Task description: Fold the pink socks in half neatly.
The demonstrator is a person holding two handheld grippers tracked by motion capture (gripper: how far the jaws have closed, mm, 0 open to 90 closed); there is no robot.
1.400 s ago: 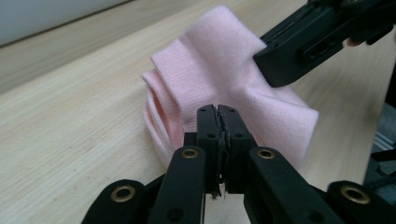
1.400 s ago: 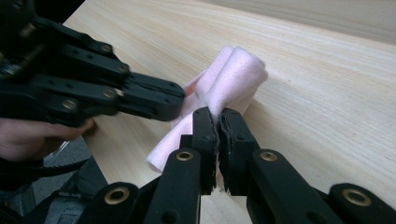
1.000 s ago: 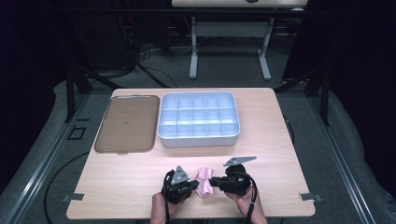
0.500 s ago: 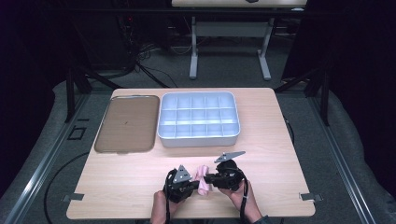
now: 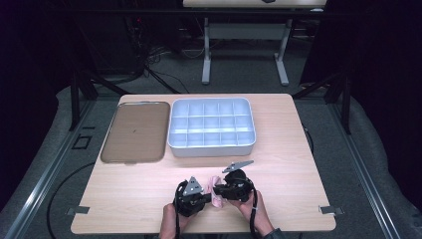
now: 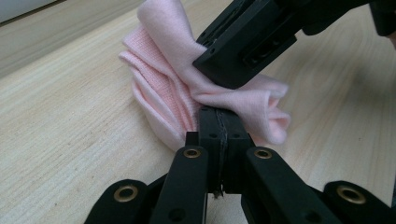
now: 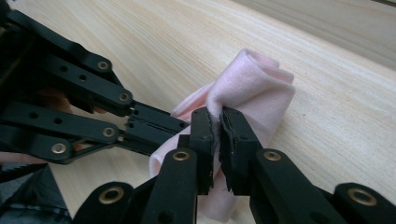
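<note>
Now, near the counter's (image 5: 278, 149) front edge, the left gripper (image 5: 201, 197) and then the right gripper (image 5: 219, 191) both have their jaws clamped on the small pink cloth (image 5: 215, 195), seemingly mid-fold; next, one must let go without undoing the fold.

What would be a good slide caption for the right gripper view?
Right gripper pinching a fold of soft pink knitted cloth on the pale wooden table, left gripper clamped alongside.
</note>
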